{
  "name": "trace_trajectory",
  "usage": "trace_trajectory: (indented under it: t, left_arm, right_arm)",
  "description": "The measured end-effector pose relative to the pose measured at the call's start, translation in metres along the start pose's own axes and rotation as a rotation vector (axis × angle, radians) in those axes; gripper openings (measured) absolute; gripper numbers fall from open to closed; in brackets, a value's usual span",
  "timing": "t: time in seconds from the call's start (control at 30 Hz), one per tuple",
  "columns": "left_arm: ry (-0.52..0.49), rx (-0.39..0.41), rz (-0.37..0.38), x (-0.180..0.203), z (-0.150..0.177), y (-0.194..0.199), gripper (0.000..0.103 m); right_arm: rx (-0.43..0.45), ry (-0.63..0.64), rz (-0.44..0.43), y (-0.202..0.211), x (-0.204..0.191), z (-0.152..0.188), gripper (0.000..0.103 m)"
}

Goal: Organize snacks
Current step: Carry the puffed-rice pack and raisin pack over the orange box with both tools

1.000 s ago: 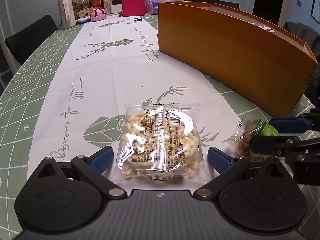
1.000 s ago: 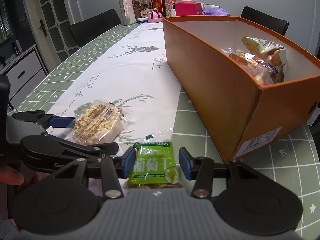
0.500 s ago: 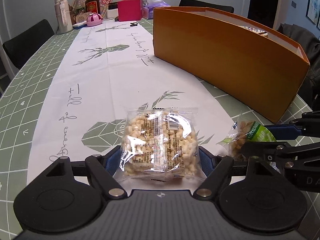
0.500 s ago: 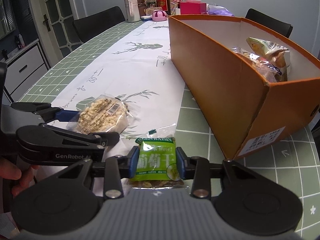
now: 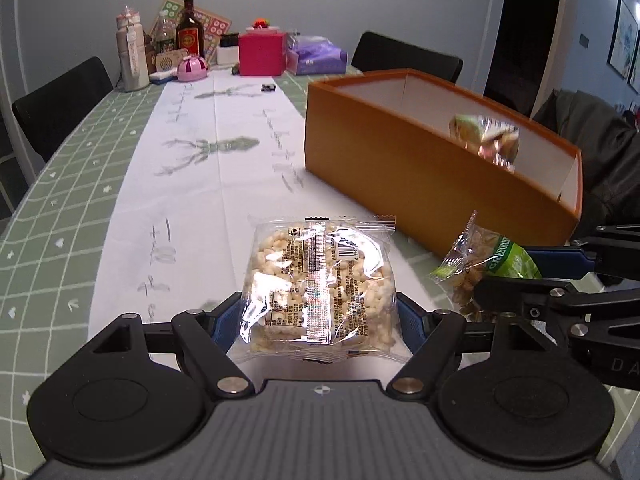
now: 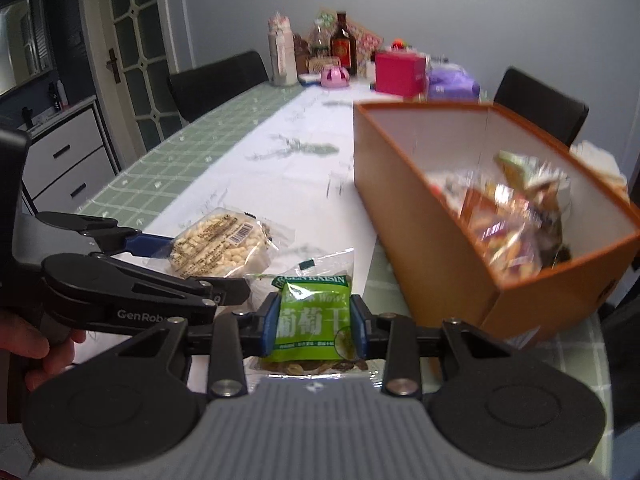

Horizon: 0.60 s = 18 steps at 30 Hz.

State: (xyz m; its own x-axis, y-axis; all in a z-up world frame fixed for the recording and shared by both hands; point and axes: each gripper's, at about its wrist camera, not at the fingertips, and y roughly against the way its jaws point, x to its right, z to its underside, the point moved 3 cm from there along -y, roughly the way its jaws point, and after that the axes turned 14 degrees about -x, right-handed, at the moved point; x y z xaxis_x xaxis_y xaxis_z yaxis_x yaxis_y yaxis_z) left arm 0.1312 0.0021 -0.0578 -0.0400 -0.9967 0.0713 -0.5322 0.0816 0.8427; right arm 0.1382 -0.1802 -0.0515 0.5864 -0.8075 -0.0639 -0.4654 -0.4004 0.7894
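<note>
A clear packet of puffed rice snack hangs above the table, and my left gripper is shut on its two sides. In the right wrist view the same packet shows at the left between the left gripper's fingers. My right gripper is shut on a green raisin packet, also off the table. From the left wrist view that raisin packet sits at the right in the right gripper. The open orange box lies to the right and holds several snack bags.
The table carries a white runner over a green grid cloth. Bottles, a pink box and a purple pack crowd the far end. Black chairs ring the table. A hand holds the left gripper.
Both grippers closed onto their packets and then rose, lifting the puffed rice packet and the raisin packet off the table. The box interior now shows from higher up.
</note>
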Motion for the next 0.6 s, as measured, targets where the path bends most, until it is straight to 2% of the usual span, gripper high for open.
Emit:
trace_trajectory:
  t: [0.13, 0.3, 0.6]
  left_arm:
    - [-0.006, 0.046, 0.012, 0.006, -0.028, 0.016, 0.089]
    - [-0.030, 0.100, 0.057, 0.023, -0.066, 0.029, 0.089]
    - [-0.061, 0.115, 0.065, 0.051, -0.120, 0.008, 0.089]
  right_arm:
    - [0.073, 0.041, 0.046, 0.025, 0.009, -0.025, 0.035]
    - [0.117, 0.089, 0.116, 0.041, 0.026, -0.056, 0.035]
    - [0.089, 0.080, 0.221, 0.032, 0.077, -0.091, 0.035]
